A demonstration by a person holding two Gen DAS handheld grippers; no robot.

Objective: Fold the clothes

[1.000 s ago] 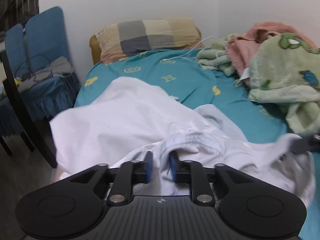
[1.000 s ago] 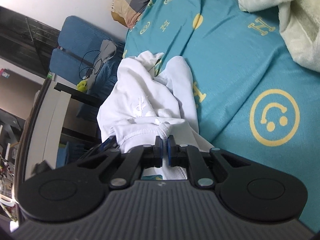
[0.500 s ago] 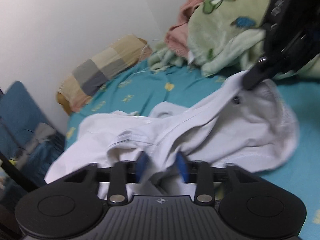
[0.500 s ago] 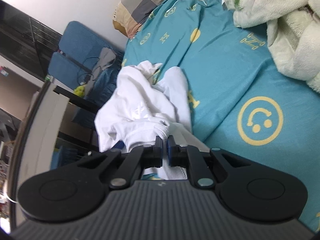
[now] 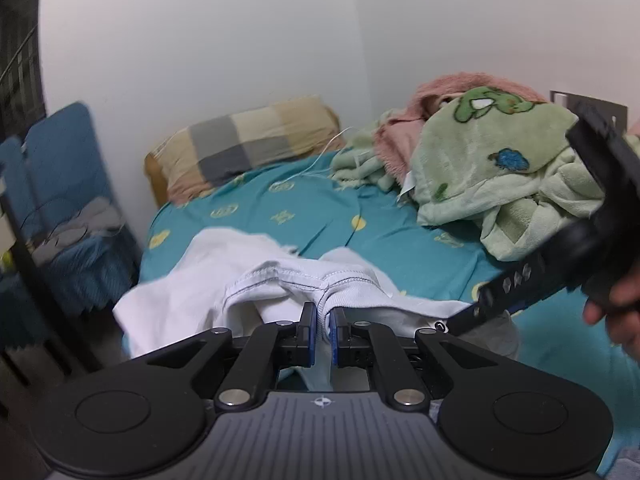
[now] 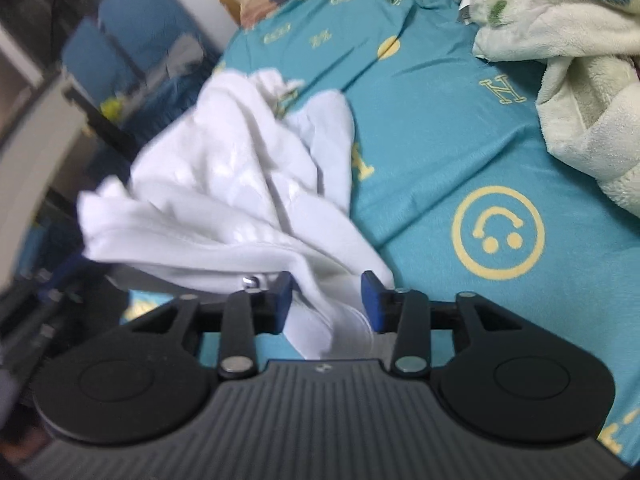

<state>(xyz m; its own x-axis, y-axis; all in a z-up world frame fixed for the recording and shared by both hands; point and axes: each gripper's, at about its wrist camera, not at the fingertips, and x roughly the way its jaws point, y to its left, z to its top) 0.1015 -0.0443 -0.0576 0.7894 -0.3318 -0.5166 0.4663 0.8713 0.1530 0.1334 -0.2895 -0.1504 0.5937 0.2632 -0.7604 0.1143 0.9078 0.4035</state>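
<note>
A white T-shirt (image 5: 224,280) lies bunched on the teal bedsheet (image 5: 400,248) near the bed's foot. My left gripper (image 5: 323,330) is shut on its ribbed collar seam and holds it raised. My right gripper (image 6: 326,300) is open, its blue pads either side of a hanging fold of the same shirt (image 6: 224,184). The right gripper's body (image 5: 560,248) shows in the left wrist view at the right, with its tip against the shirt's edge.
A checked pillow (image 5: 240,144) lies at the bed's head. A heap of green and pink blankets (image 5: 480,148) fills the right side. Blue chairs (image 5: 60,184) stand left of the bed. A white cable (image 5: 320,160) lies near the pillow.
My left gripper closed on the shirt's collar after being open half a second ago. My right gripper opened and let go of the shirt fold it pinched.
</note>
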